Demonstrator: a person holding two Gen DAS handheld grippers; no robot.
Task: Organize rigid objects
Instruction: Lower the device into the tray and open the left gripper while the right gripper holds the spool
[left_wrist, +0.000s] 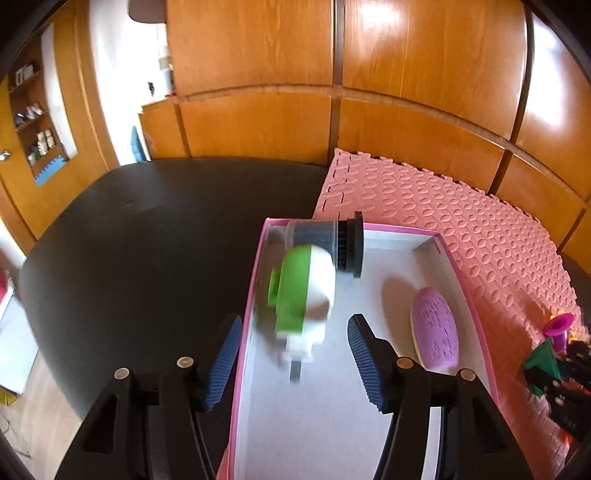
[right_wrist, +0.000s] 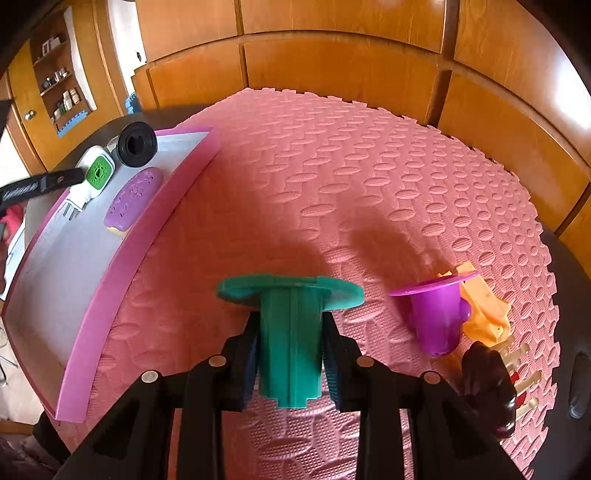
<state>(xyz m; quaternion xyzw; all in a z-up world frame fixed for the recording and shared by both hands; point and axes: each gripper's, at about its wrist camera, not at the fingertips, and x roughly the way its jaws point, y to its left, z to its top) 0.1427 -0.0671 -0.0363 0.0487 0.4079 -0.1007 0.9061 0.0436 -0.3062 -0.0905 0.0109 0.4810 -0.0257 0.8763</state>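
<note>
A pink-walled box with a white floor holds a green-and-white plug-in device, a black-capped filter cylinder and a purple oval piece. My left gripper is open just above the box's near left wall, behind the blurred device and apart from it. My right gripper is shut on a teal flanged cup above the pink foam mat. A purple flanged cup and an orange piece lie on the mat to its right. The box also shows at the left of the right wrist view.
The box and mat rest on a dark round table. Wooden wall panels stand close behind. A dark brown object and clear plastic pieces lie at the mat's right edge. A shelf sits in the wall to the left.
</note>
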